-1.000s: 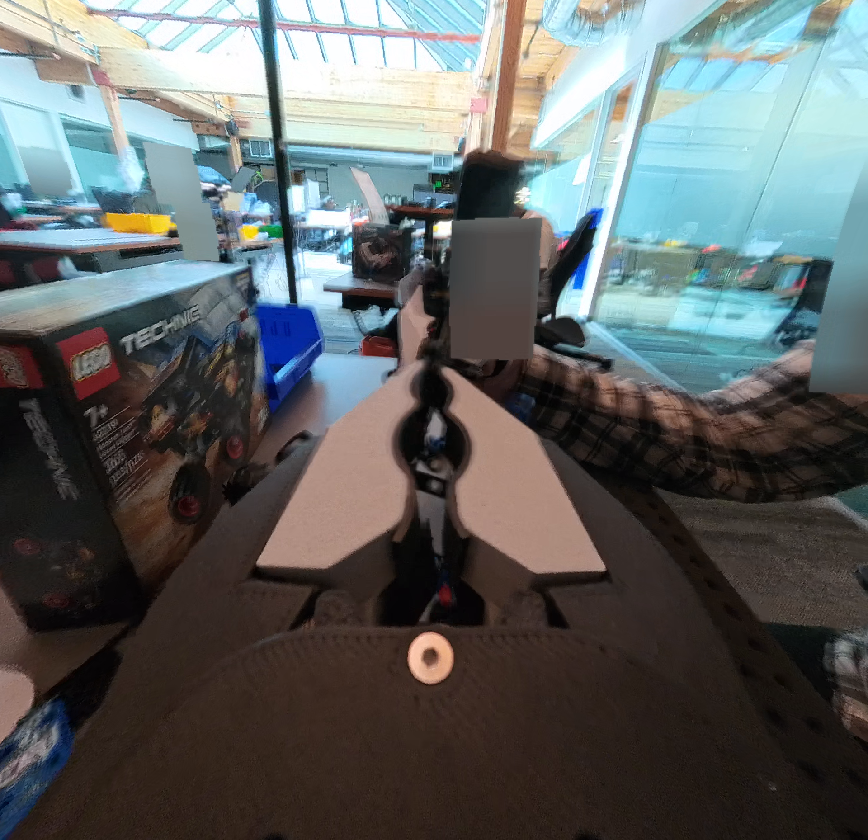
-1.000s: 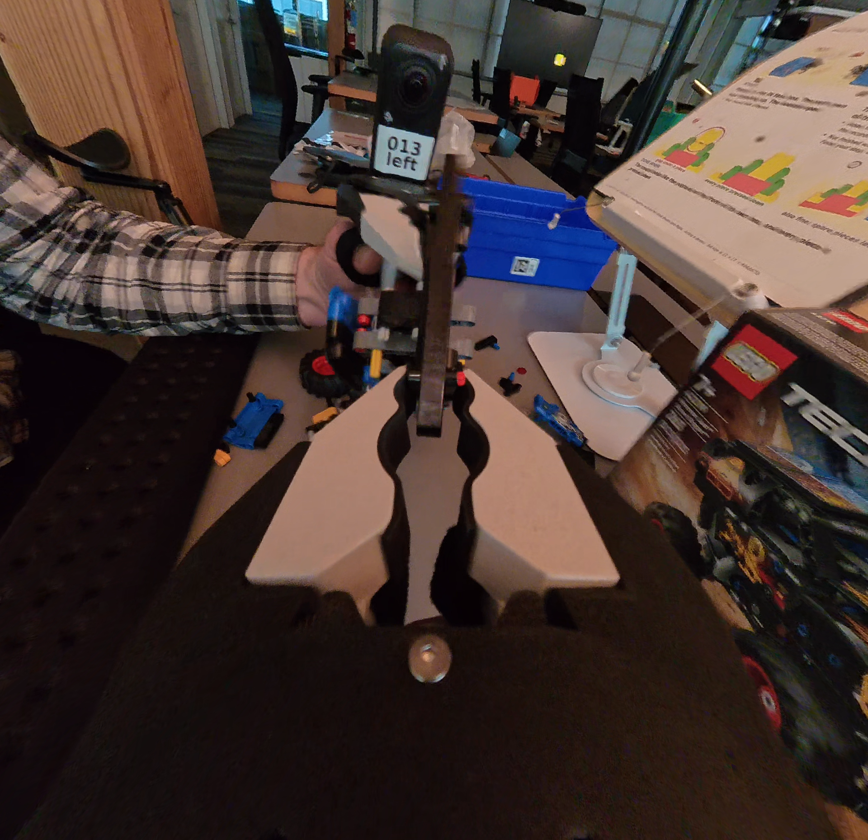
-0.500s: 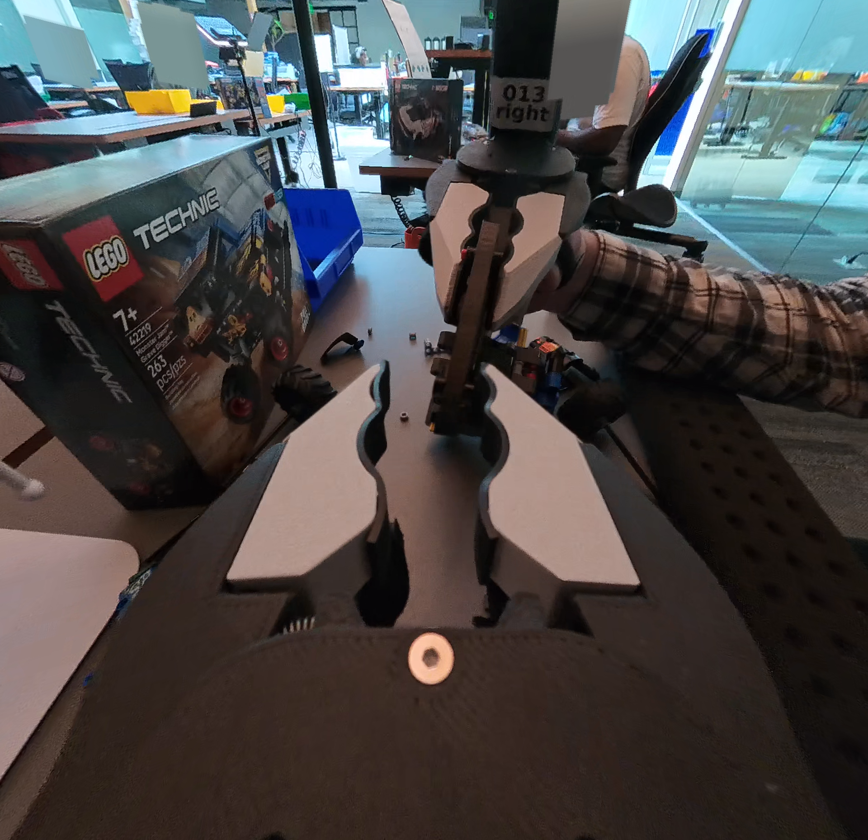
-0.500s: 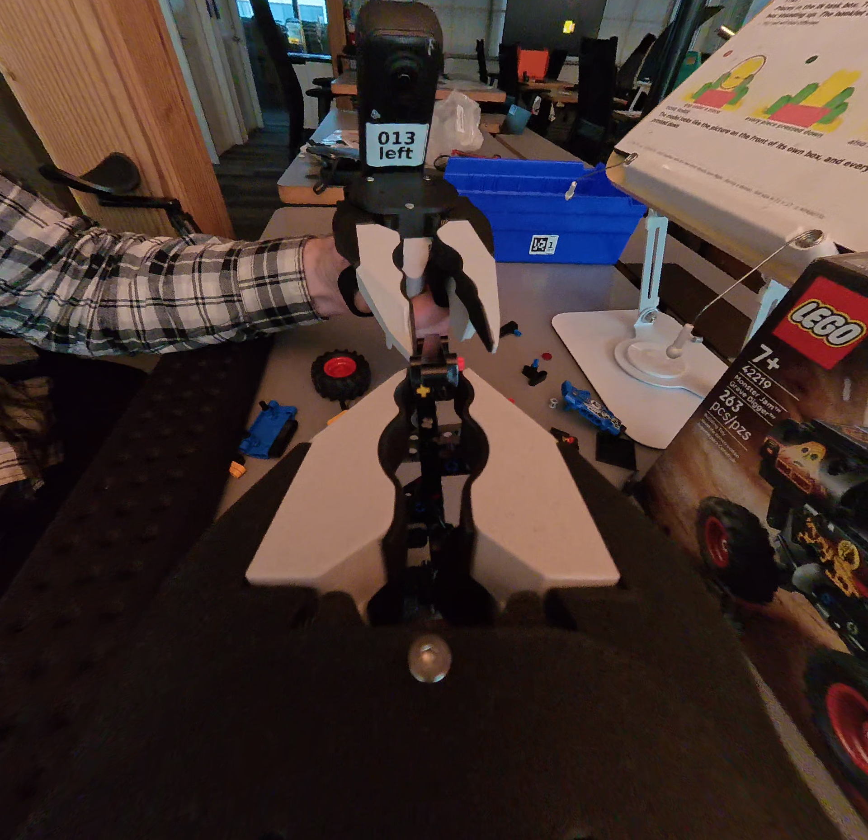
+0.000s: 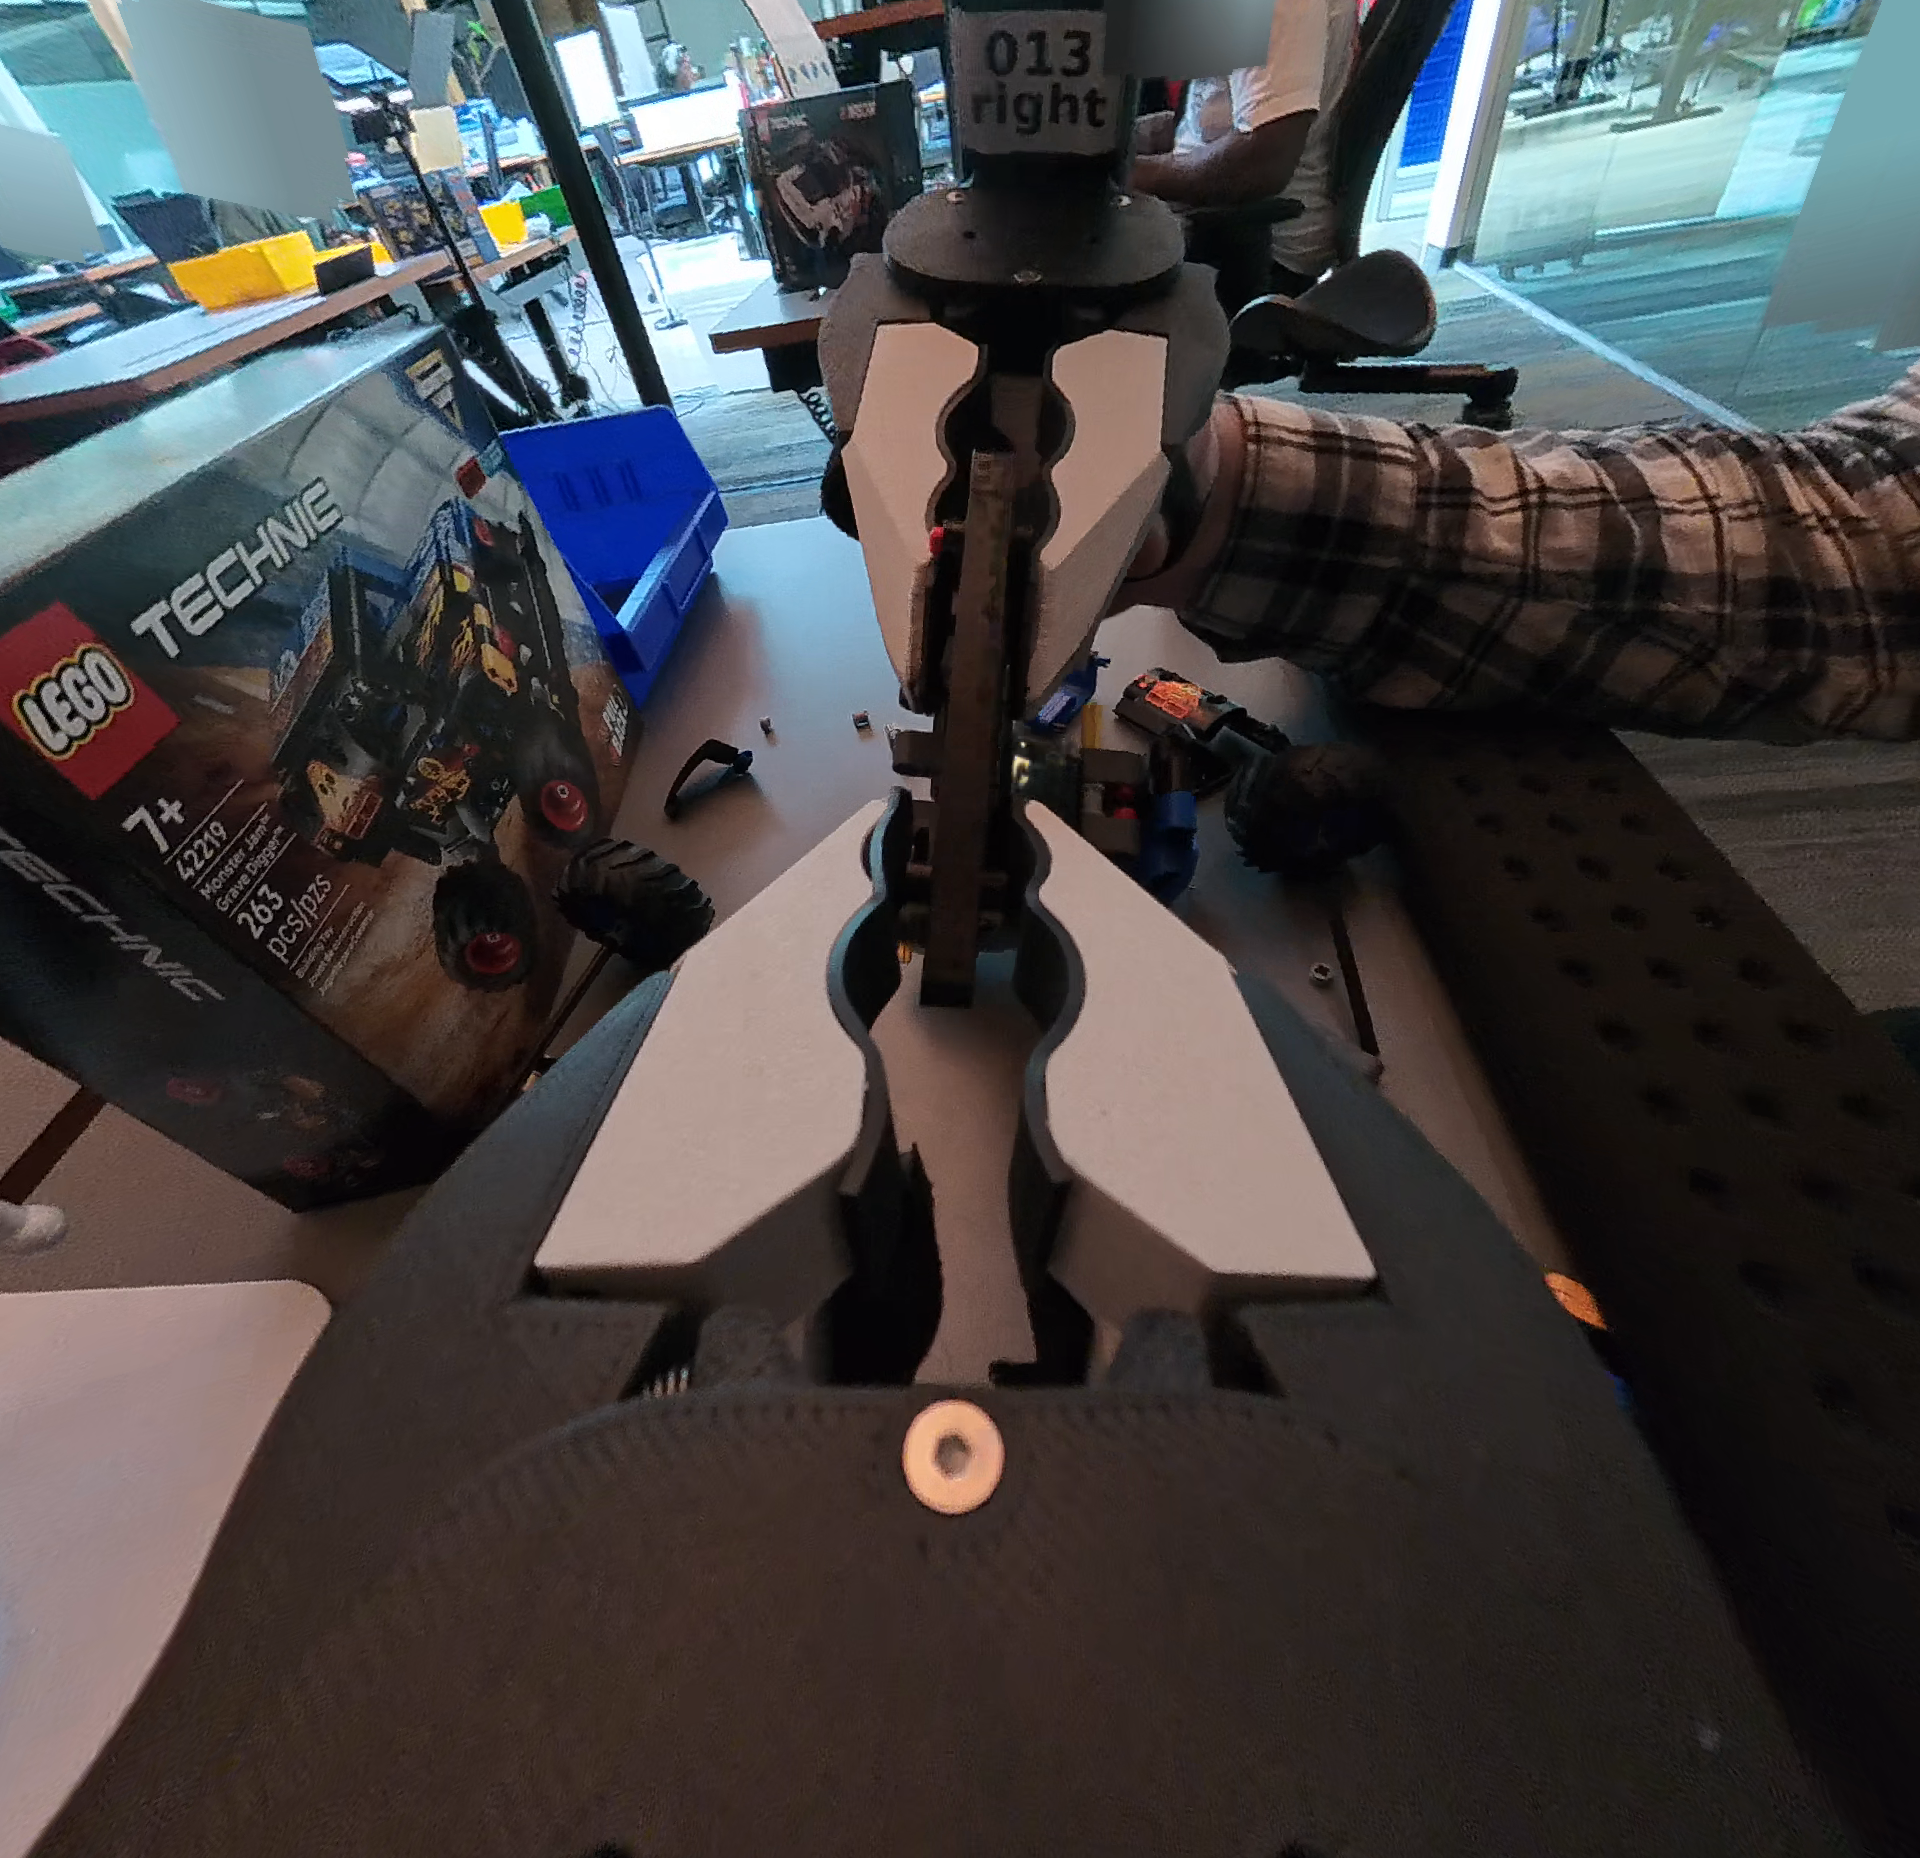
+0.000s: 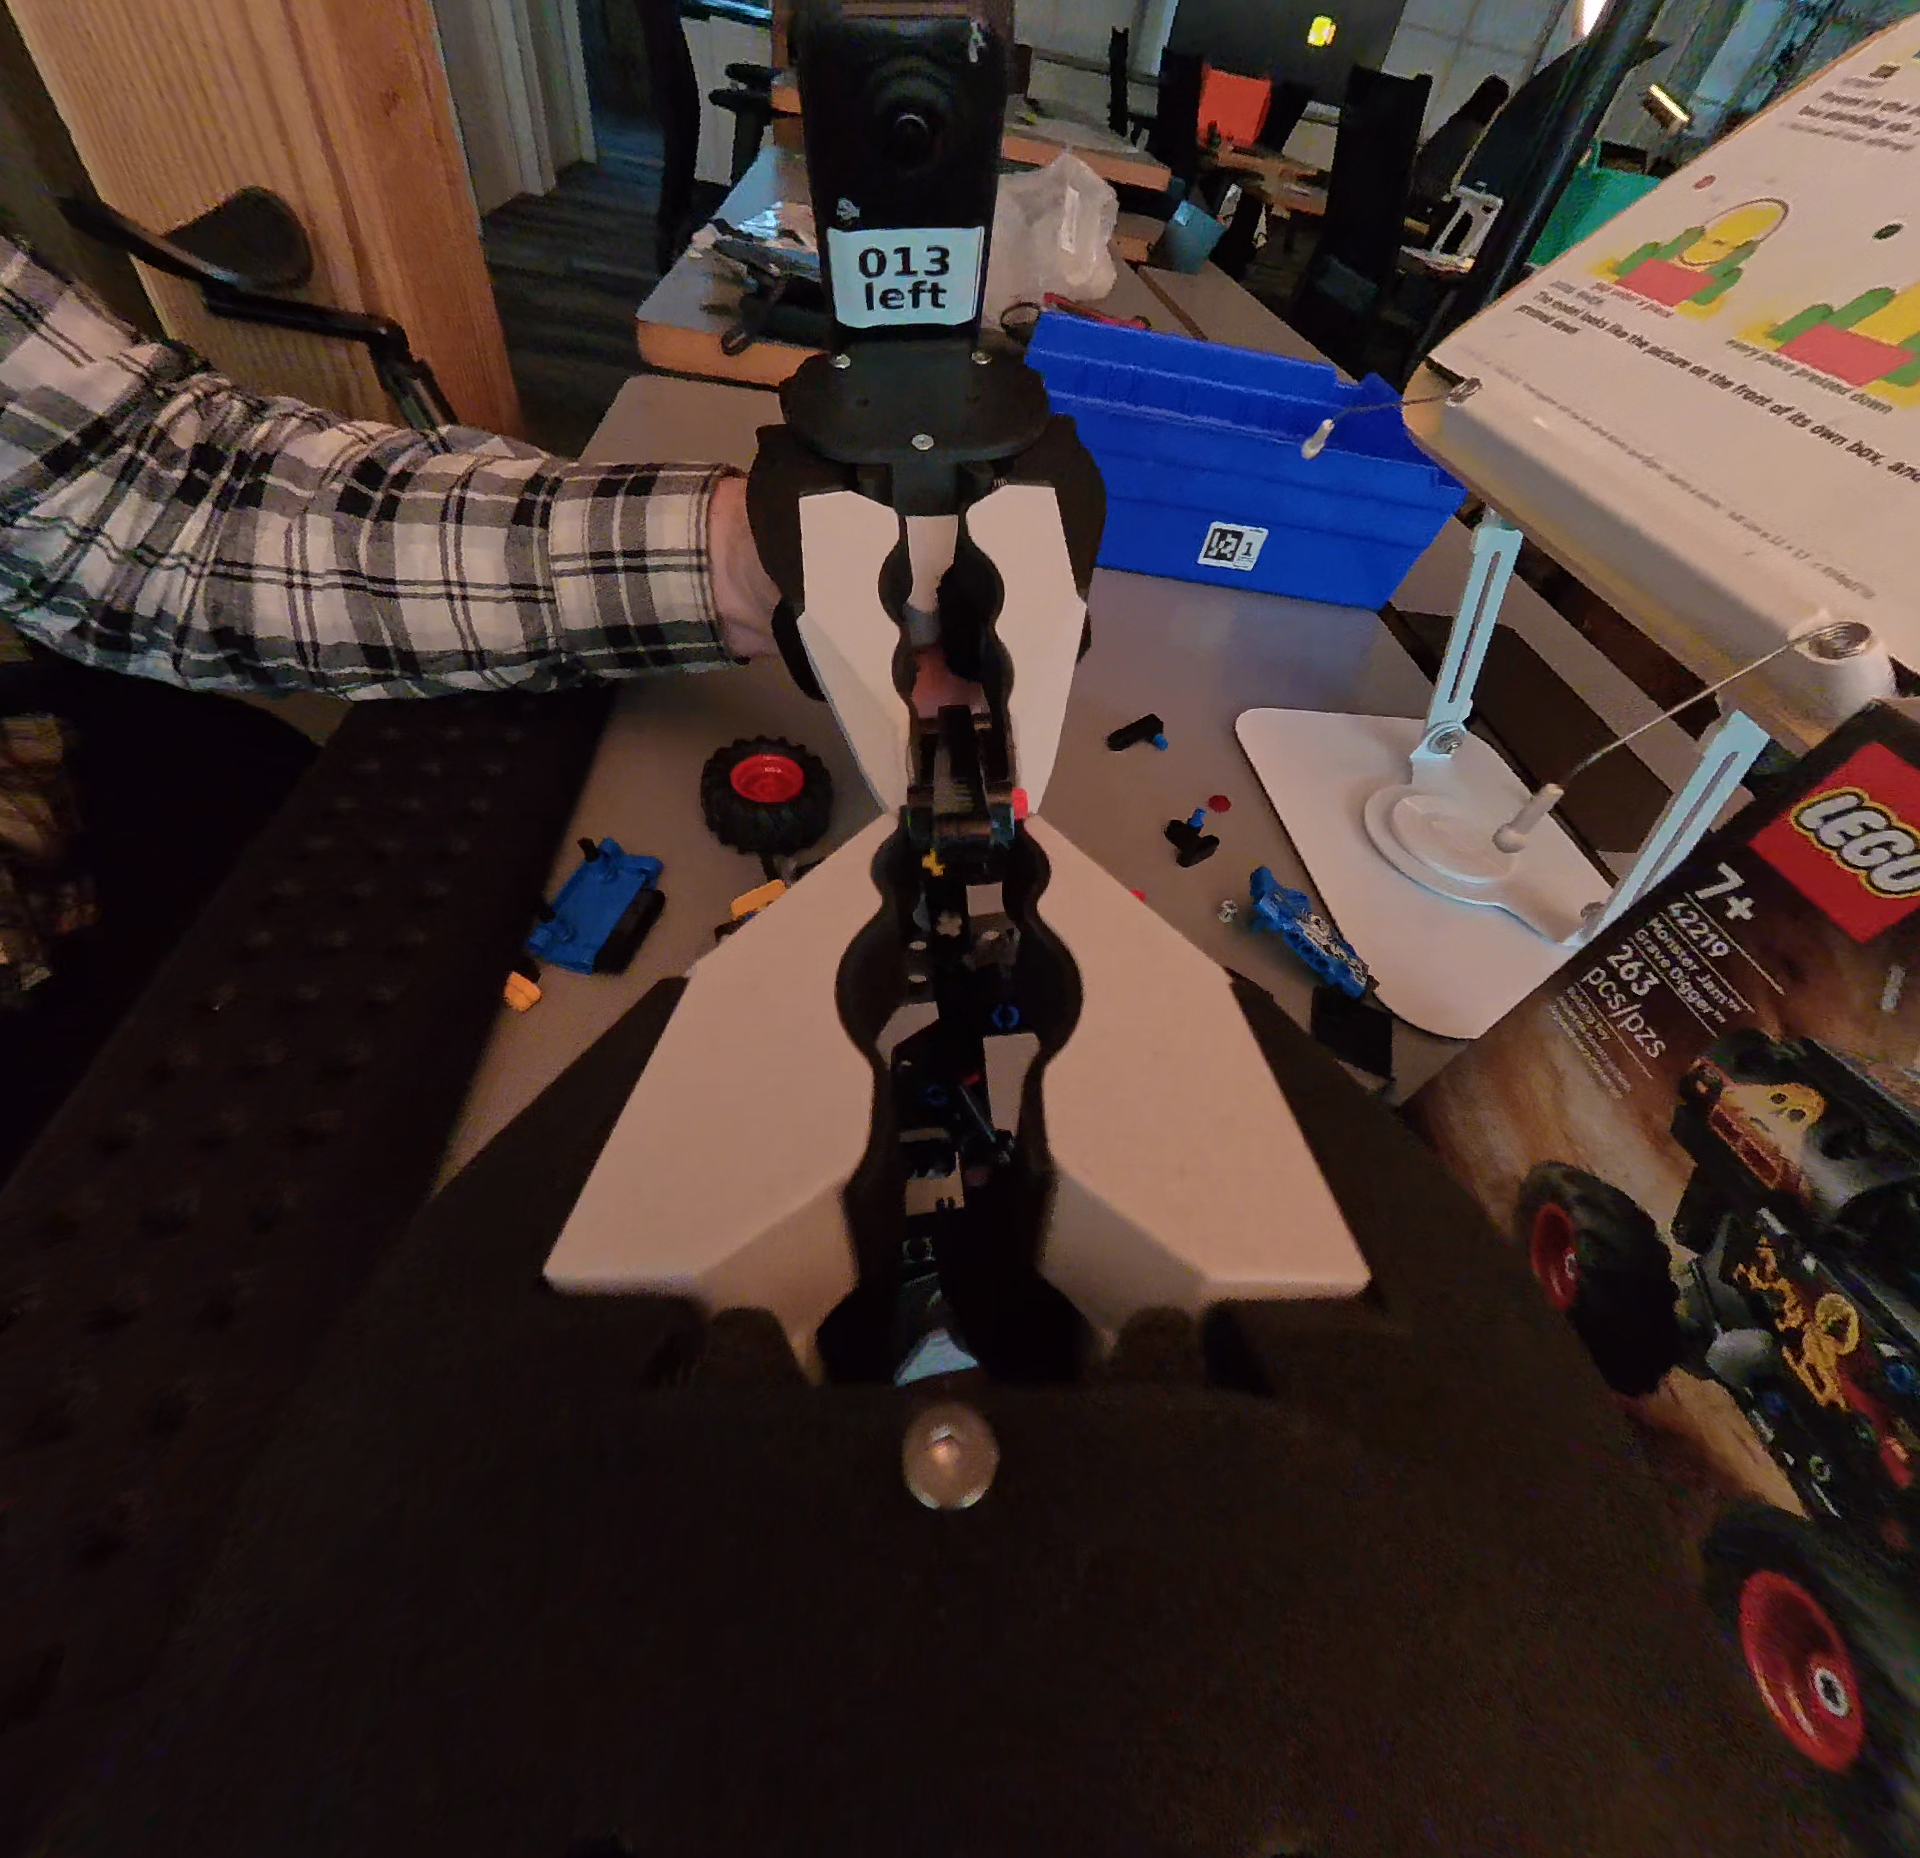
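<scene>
My right gripper (image 6: pixel 956 842) is shut on a long dark brick assembly (image 6: pixel 951 925) that runs along between its fingers and sticks out forward. My left gripper (image 5: pixel 956 842) faces it head-on over the grey table (image 5: pixel 790 624). Its jaws stand narrow around the far end of the same assembly (image 5: pixel 966 769) and appear to grip it. The right gripper also shows in the left wrist view (image 5: pixel 977 686), and the left gripper in the right wrist view (image 6: pixel 956 780). A hand in a plaid sleeve (image 6: pixel 416 561) holds each one.
A toy set box (image 5: pixel 291 769) stands at one table side beside a white stand (image 6: pixel 1455 842) with an instruction sheet. A blue bin (image 6: pixel 1247 478) sits behind. A red-hubbed wheel (image 6: pixel 767 792), a black tyre (image 5: pixel 634 899), a blue part (image 6: pixel 592 904) and small pieces lie loose. A dark perforated mat (image 5: pixel 1662 977) flanks the table. Between my left fingertips and the red-hubbed wheel (image 6: pixel 767 792) there is roughly 15 centimeters.
One second ago my left gripper held the assembly. Half a second ago it stood open while the right one held it. Now the left jaws have narrowed around the assembly's end.
</scene>
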`<state>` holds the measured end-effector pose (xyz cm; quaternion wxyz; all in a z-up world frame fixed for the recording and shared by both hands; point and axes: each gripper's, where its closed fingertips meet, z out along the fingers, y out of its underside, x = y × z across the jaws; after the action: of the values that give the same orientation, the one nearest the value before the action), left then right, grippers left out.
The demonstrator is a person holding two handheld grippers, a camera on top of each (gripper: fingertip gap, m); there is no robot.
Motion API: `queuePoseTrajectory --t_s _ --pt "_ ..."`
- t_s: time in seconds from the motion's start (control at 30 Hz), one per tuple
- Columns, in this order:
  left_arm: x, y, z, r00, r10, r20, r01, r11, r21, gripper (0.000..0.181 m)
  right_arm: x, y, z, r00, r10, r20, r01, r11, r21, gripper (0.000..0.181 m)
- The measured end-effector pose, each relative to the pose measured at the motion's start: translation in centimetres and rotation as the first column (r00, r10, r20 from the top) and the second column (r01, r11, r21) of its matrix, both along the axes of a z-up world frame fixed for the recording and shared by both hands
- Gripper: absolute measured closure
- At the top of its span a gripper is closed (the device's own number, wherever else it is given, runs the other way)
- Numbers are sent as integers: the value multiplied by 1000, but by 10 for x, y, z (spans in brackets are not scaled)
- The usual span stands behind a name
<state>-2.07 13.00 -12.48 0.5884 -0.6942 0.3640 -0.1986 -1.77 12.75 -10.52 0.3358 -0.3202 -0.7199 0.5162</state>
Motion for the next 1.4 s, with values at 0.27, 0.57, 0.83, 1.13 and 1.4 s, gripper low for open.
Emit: queuePoseTrajectory --t_s 0.27,0.57,0.83,1.13,1.4 --pt "6 -12 3 998 -61 -21 61 998 -4 165 13 -6 3 998 66 11 -66 998 0 168" --pt "-47 -21 14 996 52 70 -51 999 -12 167 60 39 61 979 5 -205 -36 988 -150 181" --pt "-26 -19 3 999 11 44 -10 1000 -27 166 4 9 -11 997 -26 73 27 999 -18 155" --pt "-26 -21 -25 995 4 -104 -16 994 -112 166 -16 -6 -33 987 -44 154 45 999 -4 158" --pt "-24 -23 -45 967 19 -255 -59 987 -151 157 -28 -21 -87 949 -91 300 25 976 218 158"
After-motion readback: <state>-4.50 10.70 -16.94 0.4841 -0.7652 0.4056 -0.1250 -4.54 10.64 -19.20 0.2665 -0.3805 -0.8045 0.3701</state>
